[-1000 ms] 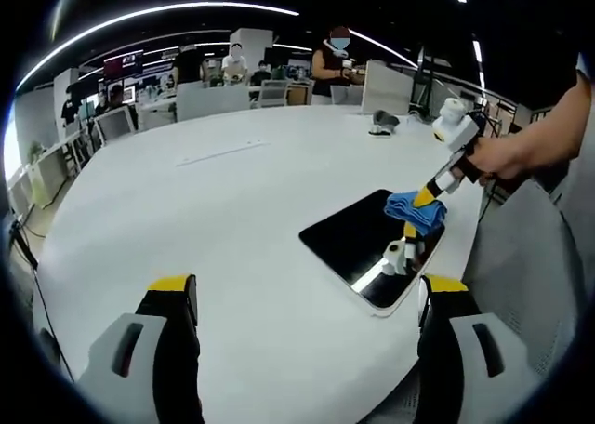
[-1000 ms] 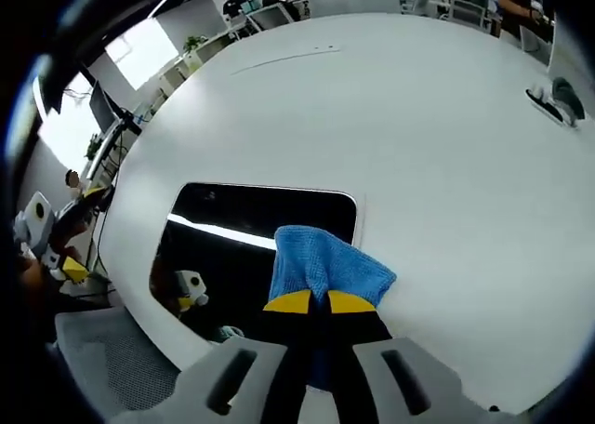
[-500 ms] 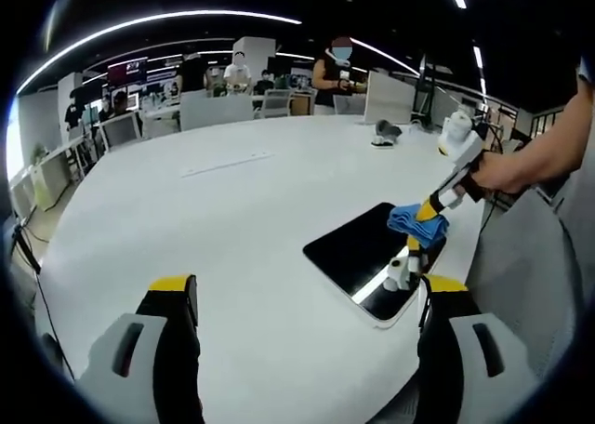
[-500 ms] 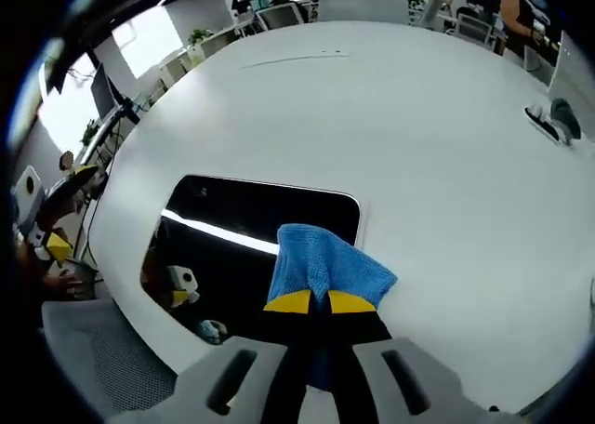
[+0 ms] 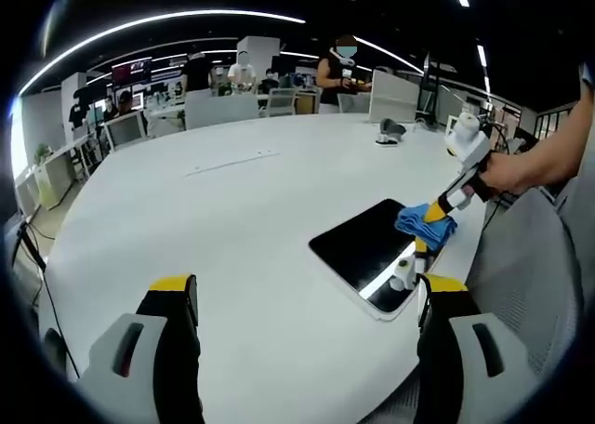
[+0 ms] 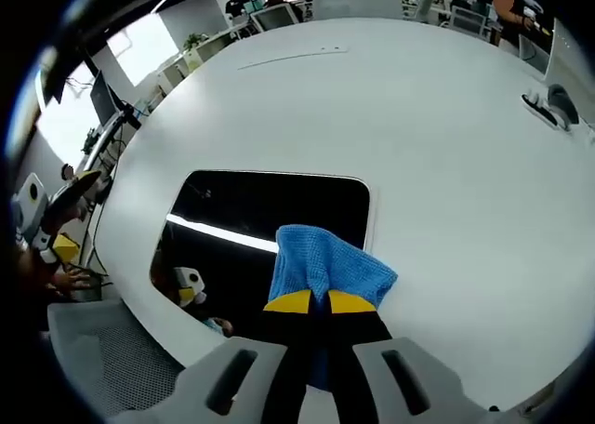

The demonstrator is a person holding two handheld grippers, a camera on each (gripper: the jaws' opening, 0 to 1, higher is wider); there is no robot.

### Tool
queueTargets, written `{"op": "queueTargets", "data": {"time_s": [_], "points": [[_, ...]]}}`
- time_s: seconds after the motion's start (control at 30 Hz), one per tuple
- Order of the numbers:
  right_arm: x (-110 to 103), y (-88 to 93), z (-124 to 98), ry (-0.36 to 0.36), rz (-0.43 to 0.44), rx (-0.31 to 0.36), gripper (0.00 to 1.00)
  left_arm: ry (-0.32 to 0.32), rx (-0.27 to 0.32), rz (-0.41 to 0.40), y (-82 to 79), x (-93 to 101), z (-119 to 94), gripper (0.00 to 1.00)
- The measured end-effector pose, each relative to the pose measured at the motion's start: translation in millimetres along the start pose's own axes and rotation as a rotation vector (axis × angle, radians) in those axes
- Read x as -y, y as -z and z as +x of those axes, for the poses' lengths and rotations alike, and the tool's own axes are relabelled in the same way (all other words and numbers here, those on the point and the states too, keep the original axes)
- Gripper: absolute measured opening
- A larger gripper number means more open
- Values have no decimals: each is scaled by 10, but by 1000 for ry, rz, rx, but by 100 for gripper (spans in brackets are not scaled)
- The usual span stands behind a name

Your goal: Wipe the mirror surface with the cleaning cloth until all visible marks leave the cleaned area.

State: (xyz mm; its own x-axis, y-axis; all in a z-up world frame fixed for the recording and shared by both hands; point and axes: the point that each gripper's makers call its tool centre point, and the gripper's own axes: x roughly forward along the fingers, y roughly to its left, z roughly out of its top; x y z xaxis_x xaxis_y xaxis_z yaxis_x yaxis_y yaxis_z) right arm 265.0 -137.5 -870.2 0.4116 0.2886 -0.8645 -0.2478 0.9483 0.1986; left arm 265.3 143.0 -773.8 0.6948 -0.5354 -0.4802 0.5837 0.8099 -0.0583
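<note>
A dark rectangular mirror (image 6: 270, 224) lies flat on the white round tabletop (image 6: 390, 117), close to its near edge. In the right gripper view, the right gripper (image 6: 310, 303) has its yellow-tipped jaws pinched together on a blue cleaning cloth (image 6: 325, 264), which fans out above the jaws and lies over the mirror's near corner and edge. The glass reflects a bright ceiling light strip and a small white-and-yellow shape.

In the left gripper view, the left gripper (image 5: 307, 298) hangs above the tabletop with its jaws spread wide apart and nothing between them. Farther right in that view, a hand (image 5: 507, 171) holds the right gripper (image 5: 432, 215) slanting down onto the mirror (image 5: 367, 247), the cloth (image 5: 423, 224) bunched at its tip against the glass. A grey mesh chair (image 5: 530, 257) stands just beside the tabletop there. People sit and stand at desks in the far background.
</note>
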Motion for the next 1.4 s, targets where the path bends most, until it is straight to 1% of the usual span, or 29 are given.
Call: {"op": "queueTargets", "data": {"time_s": [0.17,0.3,0.43,0.8,0.9,1.03,1.17,1.23,1.27,1.3,1.33,1.37,1.4], "points": [[-34,93,-24,-13,12,0,0,-2,0,-4,20,18,12,97],[-66,133,-49,-20,20,-2,0,3,-6,2,27,55,30,97],[-84,167,-66,-21,27,-5,0,6,3,-3,2,81,29,97],[-129,271,-110,-32,43,-17,0,3,-5,-4,56,84,-9,98],[-128,273,-107,-31,46,-16,0,5,-9,1,70,71,1,98],[-128,271,-112,-30,47,-20,0,13,2,15,14,97,5,98],[-121,274,-108,-35,53,-27,0,8,8,3,21,91,-5,98],[-137,276,-115,-25,30,-24,0,6,10,0,39,93,-17,98],[-133,275,-118,-8,0,-27,0,6,12,-4,45,96,-33,98],[-135,272,-120,12,-56,-32,0,5,12,-5,55,96,-38,98],[-136,276,-112,25,-76,-35,0,4,11,-7,75,96,-41,98],[-154,277,-106,26,-63,-33,0,4,9,-8,85,96,-43,97],[-142,274,-98,30,-29,-26,0,3,8,-11,93,99,-48,97]]}}
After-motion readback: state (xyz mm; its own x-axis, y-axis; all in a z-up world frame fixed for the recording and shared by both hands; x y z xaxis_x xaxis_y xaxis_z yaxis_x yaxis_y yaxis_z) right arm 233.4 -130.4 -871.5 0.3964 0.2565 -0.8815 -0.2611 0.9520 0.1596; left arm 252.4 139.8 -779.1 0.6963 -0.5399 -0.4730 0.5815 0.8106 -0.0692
